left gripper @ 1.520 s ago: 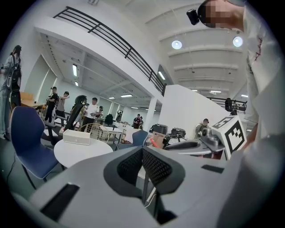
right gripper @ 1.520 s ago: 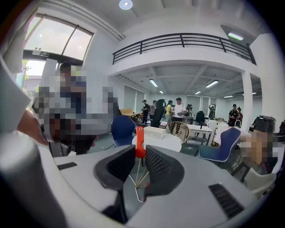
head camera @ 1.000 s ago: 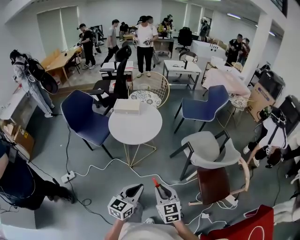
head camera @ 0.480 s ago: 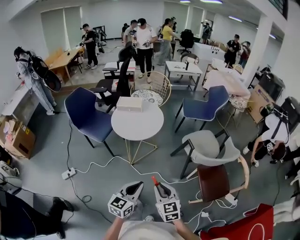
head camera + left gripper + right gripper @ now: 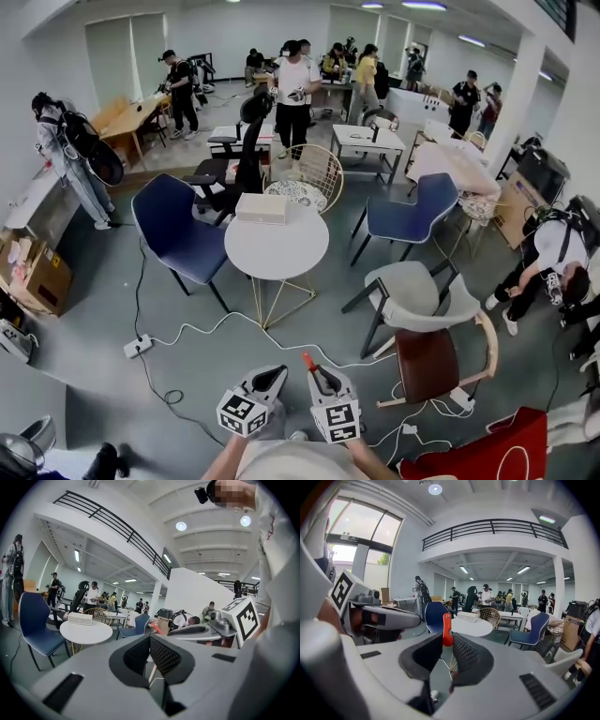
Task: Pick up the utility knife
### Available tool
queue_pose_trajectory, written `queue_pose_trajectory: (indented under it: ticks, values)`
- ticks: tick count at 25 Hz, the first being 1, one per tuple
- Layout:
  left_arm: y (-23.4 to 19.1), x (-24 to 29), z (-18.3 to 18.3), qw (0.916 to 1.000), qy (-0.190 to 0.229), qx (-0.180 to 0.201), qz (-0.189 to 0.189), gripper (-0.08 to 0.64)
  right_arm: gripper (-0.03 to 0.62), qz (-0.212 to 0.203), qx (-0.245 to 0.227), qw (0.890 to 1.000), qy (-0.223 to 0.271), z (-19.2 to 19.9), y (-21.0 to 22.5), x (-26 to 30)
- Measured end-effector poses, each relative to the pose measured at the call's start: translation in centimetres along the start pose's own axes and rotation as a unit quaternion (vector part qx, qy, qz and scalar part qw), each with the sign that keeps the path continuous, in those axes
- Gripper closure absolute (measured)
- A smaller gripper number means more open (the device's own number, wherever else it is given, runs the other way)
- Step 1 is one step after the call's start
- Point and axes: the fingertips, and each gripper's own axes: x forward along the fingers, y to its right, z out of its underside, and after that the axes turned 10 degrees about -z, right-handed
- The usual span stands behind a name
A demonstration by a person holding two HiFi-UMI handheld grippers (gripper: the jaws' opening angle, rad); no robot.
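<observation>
Two tools sit low in my head view, side by side above the grey floor (image 5: 94, 309). Far left, a blue chair (image 5: 178, 234) stands against the round white worktop (image 5: 277, 253), which carries a white box (image 5: 260, 208) at its far edge. A white cable (image 5: 202, 330) runs across the floor from a power strip (image 5: 137, 348) towards me.

My left tool (image 5: 270, 377) is clenched on nothing. In its own view the black pads (image 5: 161, 654) meet at their tips with only floor showing below them.

Just beside it, my right tool (image 5: 323, 378) is grasping the utility knife (image 5: 307, 359). In the right gripper view the orange-red knife stands pinched between the pads near their tips, and its rounded end pokes up past the jaws. The knife is clear of the floor and well apart from the worktop.

Further right, a grey chair (image 5: 412, 300) stands beside a brown one (image 5: 427, 366).
</observation>
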Motion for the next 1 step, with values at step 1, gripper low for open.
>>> queue_pose_trajectory:
  ticks: [1]
  values:
    - [0.01,-0.09,0.08,1.0,0.0,0.0,0.0,0.548,0.512,-0.001,0.001,1.0,-0.002,0.07,-0.16,-0.06]
